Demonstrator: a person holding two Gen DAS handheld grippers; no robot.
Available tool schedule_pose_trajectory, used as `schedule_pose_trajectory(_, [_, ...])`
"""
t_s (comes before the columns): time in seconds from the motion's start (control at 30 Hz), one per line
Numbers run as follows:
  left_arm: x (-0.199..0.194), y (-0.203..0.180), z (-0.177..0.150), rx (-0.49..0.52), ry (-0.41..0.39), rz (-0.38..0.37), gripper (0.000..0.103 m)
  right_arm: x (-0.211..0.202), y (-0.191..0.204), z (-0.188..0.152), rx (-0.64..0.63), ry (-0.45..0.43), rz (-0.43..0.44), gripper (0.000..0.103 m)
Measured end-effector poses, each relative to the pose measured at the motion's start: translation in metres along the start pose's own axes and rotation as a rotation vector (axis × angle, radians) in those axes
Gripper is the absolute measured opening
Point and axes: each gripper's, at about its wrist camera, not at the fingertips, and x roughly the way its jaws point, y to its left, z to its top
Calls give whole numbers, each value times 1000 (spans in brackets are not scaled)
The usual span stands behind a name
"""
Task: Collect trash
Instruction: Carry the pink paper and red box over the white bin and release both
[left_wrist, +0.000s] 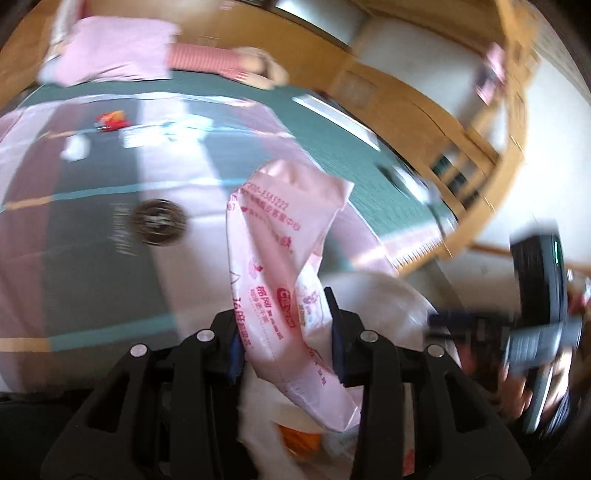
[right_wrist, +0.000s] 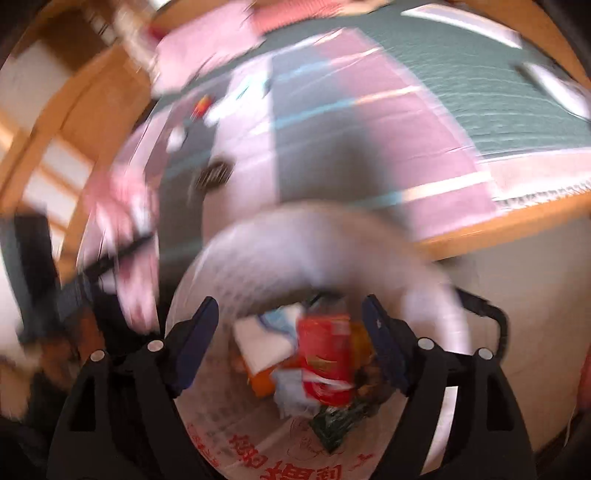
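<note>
Left wrist view: a pink printed plastic wrapper is pinched between the jaws of the left gripper, held at its lower part while the upper part stands up and folds over loosely; beneath it, white plastic of a trash bag is seen, with something orange lower down. The wrapper is judged light, thin and limp, probably slick, so a hold on a crumpled or doubled part is judged safer than on a single flat edge. On the patterned mat behind, a small red wrapper and a white scrap are left lying, well apart from the gripper; they too are judged light and easily crushed.

Right wrist view: the right gripper is held with its jaws wide and nothing between them, above the open bag; inside, a red packet, white paper and a dark green wrapper are seen. The blurred bag rim is judged soft and floppy.
</note>
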Motion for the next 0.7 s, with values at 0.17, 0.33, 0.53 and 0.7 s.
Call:
schedule_pose_trajectory(0.17, [18,-62,-31,205,100,-96,56,-45,-11,17,58,-177,-34,82])
schedule_pose_trajectory(0.33, [17,-72,-35,227,77,-92,89,-42,-3,22,41,-207,-2,83])
schedule_pose_trajectory(0.53, [-6,-15,-12,33,-17,-1,95,-34,12,44,24,-200,15,84])
schedule_pose_trajectory(0.7, [-19,64,22,-132,-66,193,96,-18,42,89,-14,-203,41,85])
